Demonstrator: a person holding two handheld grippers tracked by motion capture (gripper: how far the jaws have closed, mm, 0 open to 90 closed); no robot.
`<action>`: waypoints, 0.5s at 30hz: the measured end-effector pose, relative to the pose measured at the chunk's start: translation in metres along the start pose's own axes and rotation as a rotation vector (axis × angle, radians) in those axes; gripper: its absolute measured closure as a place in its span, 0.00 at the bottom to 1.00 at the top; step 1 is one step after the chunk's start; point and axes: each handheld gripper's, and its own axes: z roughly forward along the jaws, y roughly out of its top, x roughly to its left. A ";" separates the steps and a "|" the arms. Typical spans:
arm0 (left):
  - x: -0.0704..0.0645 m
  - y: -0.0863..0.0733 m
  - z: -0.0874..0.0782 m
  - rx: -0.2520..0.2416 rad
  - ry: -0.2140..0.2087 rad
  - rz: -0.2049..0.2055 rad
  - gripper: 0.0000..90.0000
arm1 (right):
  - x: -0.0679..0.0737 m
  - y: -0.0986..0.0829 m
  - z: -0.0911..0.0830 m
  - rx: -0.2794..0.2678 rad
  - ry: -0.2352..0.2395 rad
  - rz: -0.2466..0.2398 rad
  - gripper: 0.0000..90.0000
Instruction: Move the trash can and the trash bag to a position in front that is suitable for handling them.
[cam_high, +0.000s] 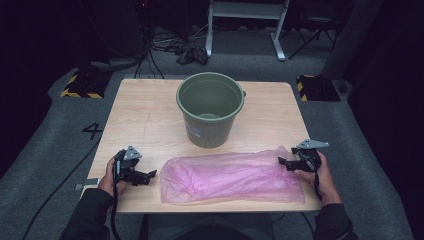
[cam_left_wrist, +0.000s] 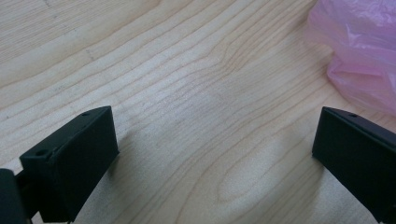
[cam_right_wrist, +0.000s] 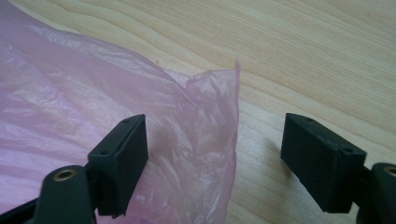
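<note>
Left gripper (cam_high: 149, 175), jaws spread wide and empty, rests on the wooden table (cam_high: 150, 115) just left of the pink plastic bag (cam_high: 232, 177). The bag lies flat in front of the green bucket (cam_high: 210, 107). Right gripper (cam_high: 283, 161), jaws wide apart, straddles the bag's right edge without clamping it.

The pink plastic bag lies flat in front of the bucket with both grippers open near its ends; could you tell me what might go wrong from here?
1. The pink plastic bag is thin and crumpled; the right gripper, open over its edge, may pinch only one layer, so the mouth might not open.
2. The left gripper is open above bare table, beside the bag, and could close on nothing.
3. The green bucket stands close behind; lifting the bag could nudge it.
</note>
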 end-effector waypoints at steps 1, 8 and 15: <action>0.000 0.000 0.000 0.000 0.000 0.000 0.00 | 0.000 0.001 -0.002 -0.015 0.000 -0.004 0.26; 0.000 0.000 0.000 0.002 0.003 -0.004 0.00 | 0.006 0.012 -0.026 -0.103 0.015 -0.013 0.27; 0.000 -0.001 -0.001 0.000 0.007 -0.003 0.00 | 0.031 0.015 -0.043 -0.110 0.089 -0.102 0.27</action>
